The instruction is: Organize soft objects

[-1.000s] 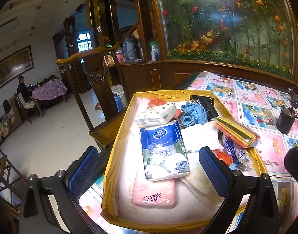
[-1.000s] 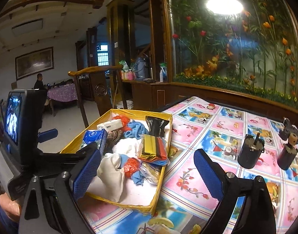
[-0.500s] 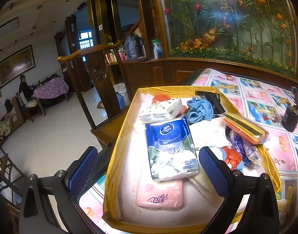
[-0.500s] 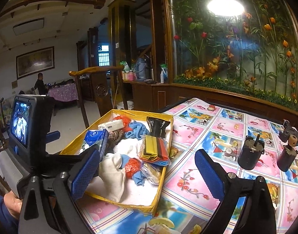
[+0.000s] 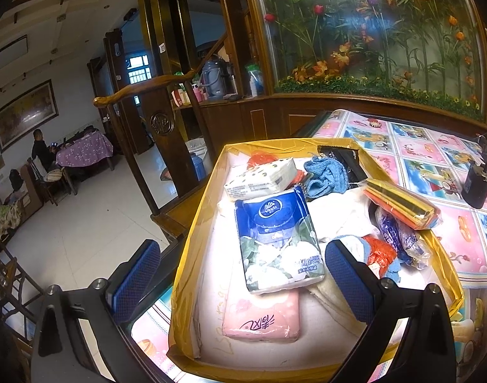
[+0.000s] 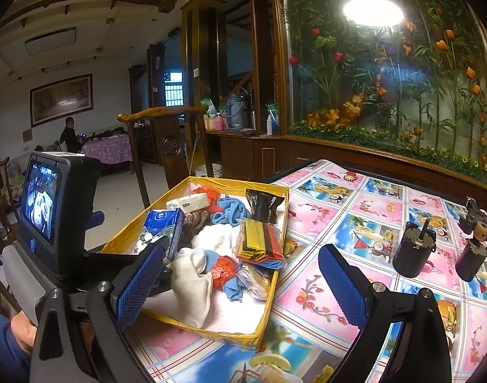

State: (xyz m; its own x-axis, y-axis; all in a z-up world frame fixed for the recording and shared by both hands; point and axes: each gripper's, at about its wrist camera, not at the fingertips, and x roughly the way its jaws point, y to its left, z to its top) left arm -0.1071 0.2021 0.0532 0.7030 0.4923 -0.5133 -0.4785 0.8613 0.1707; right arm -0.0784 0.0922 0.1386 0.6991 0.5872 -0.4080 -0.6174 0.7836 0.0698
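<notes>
So the soft stuff is all piled in a shallow yellow cardboard box (image 5: 198, 242) that sits at the left edge of the table (image 6: 355, 210), which has a pink and blue fruit-print plastic cover. On top, near the box's left wall, I've got a blue and white Vinda tissue pack (image 5: 277, 239) lying partly over a pink tissue pack (image 5: 262, 319) closer to the near wall. Toward the far wall there's a white dotted tissue pack (image 5: 262, 180), and next to it a crumpled blue knitted cloth (image 5: 326, 177) and a black foil packet (image 6: 262, 204). A clear bag of folded yellow, black and red cloths (image 6: 259, 241) leans over the box's right wall, with a white cloth (image 6: 192, 284) and an orange crinkled bag (image 6: 222, 269) beside it.

My left gripper (image 5: 240, 277) hangs over the near end of the box, fingers spread wide, nothing between them. Right gripper (image 6: 240, 287) is the same: fingers wide apart and empty, over the box's near right corner. Off toward the table's right edge stand two small black cylindrical motors (image 6: 414, 250), well apart from the box.
</notes>
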